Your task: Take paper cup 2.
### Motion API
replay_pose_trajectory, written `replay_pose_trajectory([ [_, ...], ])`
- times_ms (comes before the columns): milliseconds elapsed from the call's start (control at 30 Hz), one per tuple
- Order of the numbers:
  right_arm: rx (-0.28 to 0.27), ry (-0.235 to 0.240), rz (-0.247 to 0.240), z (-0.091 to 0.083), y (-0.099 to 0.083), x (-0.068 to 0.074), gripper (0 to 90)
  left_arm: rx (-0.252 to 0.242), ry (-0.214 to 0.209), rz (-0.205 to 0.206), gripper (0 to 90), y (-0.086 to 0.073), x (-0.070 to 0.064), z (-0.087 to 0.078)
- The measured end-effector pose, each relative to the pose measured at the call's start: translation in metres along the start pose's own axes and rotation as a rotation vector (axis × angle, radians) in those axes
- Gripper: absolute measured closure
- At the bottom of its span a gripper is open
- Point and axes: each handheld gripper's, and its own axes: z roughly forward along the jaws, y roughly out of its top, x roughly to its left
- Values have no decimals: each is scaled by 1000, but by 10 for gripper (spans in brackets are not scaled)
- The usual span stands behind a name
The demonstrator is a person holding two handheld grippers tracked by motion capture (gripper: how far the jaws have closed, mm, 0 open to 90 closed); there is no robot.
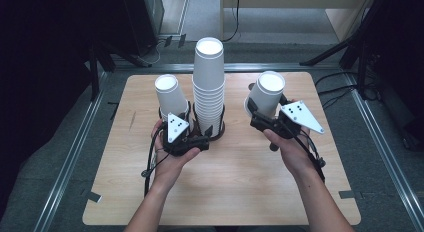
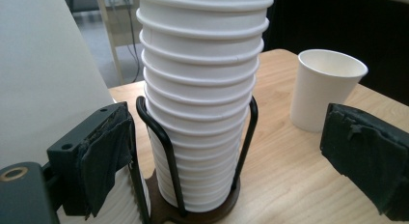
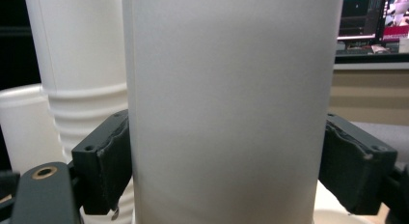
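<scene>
1. Nearest us, our right claw (image 3: pixel 226 156) presses both pads against the sides of a white paper cup (image 1: pixel 266 94), which sits tilted at the tabletop's (image 1: pixel 240 187) right.
2. Our left claw (image 1: pixel 181 123) stands wide open, gripping nothing, between another cup (image 1: pixel 170 94) and the cup stack (image 1: pixel 208 82) in its wire holder (image 2: pixel 166 142).

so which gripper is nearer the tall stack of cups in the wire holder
Left. The left gripper sits right beside the stack of cups, at its base. The right gripper is farther off on the other side, around a single cup.
</scene>
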Motion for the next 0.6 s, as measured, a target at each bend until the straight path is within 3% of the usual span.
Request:
replay_pose_trajectory([
  [467,33,-9,-81,-21,-36,6,151,39,-78,-8,25,-12,-5,-10],
  [600,48,-4,-139,-28,-47,10,151,47,-95,-9,22,-16,-7,-11],
])
